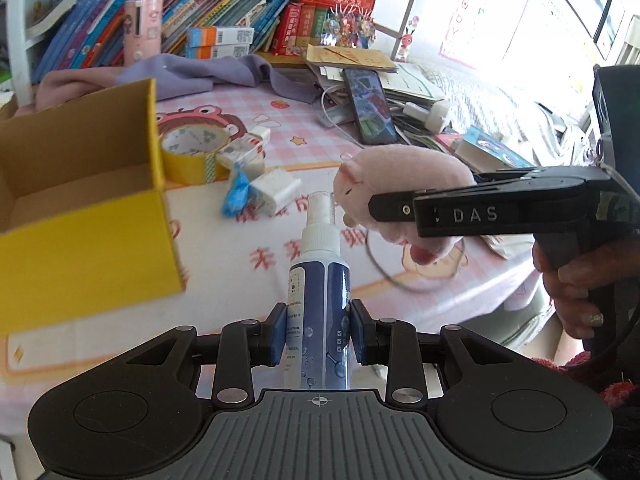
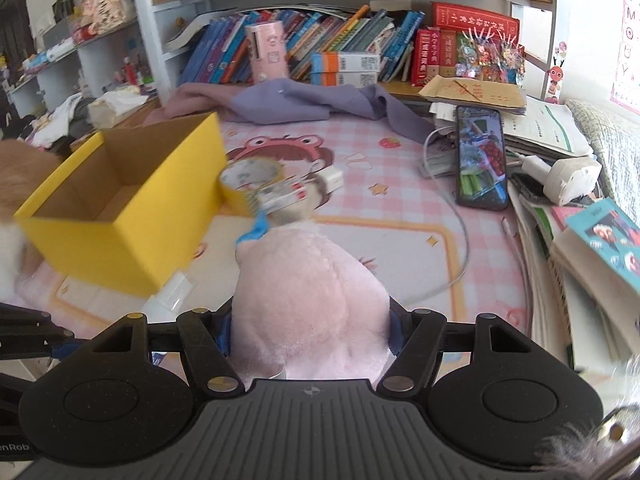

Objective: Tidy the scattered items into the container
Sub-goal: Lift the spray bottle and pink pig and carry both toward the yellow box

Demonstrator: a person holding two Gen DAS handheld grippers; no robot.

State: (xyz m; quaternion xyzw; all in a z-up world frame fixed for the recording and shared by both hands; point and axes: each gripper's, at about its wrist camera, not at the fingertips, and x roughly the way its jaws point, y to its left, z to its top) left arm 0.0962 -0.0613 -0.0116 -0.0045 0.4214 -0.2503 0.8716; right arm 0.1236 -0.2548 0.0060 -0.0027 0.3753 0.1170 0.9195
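Observation:
In the left wrist view my left gripper (image 1: pixel 319 332) is shut on a blue and white spray bottle (image 1: pixel 318 280), which stands upright between the blue pads with its white nozzle up. To the right, my right gripper (image 1: pixel 384 200) comes in from the side, shut on a pink plush toy (image 1: pixel 400 184). The open yellow cardboard box (image 1: pixel 80 220) is at the left, close by, and looks empty. In the right wrist view the plush toy (image 2: pixel 312 300) fills my right gripper (image 2: pixel 310 336), and the yellow box (image 2: pixel 120 208) lies ahead to the left.
Beside the box lie a yellow tape roll (image 1: pixel 192 156), a small carton (image 1: pixel 244 152), a blue wrapper (image 1: pixel 238 196) and a white packet (image 1: pixel 280 190). A phone (image 2: pixel 480 156), a white charger (image 2: pixel 560 176) and stacked books (image 2: pixel 592 248) crowd the right. A purple cloth (image 2: pixel 304 104) lies before the bookshelf.

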